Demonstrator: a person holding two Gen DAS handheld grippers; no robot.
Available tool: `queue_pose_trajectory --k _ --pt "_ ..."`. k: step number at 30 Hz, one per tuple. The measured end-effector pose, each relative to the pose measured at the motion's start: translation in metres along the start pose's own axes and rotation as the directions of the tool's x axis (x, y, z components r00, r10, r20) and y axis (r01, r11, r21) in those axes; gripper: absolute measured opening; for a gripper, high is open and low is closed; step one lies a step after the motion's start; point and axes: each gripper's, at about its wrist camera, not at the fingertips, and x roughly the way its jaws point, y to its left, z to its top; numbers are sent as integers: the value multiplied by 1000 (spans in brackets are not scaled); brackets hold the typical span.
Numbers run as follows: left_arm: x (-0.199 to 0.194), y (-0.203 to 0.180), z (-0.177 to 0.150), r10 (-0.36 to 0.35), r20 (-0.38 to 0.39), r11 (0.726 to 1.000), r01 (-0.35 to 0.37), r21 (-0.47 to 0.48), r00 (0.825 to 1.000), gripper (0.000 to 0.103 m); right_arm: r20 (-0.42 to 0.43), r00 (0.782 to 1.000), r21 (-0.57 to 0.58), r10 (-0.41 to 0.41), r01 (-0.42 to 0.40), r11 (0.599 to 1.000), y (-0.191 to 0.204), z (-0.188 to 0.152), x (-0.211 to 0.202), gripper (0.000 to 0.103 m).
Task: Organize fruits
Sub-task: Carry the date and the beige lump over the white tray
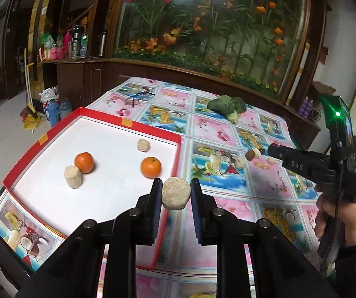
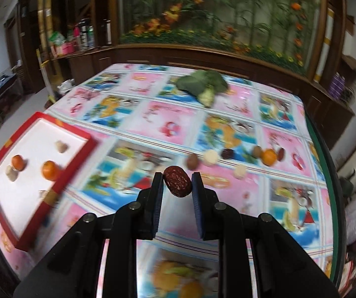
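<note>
So far my red tray (image 1: 153,130) on the left has two oranges (image 1: 150,167) and two pale chunks in it. Left tongs (image 1: 176,193) are clamped on a third pale chunk (image 1: 176,193) over the tray edge, right tongs (image 2: 177,185) pinch a red date (image 2: 178,184) — several bits still on the bench (image 2: 227,198).

open white tray floor (image 1: 118,198) between two oranges (image 1: 150,167), red rim (image 1: 170,208) alongside
</note>
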Motion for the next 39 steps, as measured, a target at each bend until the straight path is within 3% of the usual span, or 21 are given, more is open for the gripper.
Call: queue_pose_trajectory --k 4,12,20,39 --pt "-1 21 6 14 10 999 -14 -40 1000 21 13 1000 -2 1 -1 1000 12 2 -3 25" --pt "-1 67 18 93 26 989 -89 -122 995 21 27 999 61 -30 28 998 -6 -10 -18 25" --pt "8 106 23 191 -21 963 -192 -187 981 21 32 999 62 26 -28 998 -4 -19 -16 25" --pt "24 116 25 292 -92 940 -303 -158 952 21 30 990 49 136 -138 989 15 -23 -2 25"
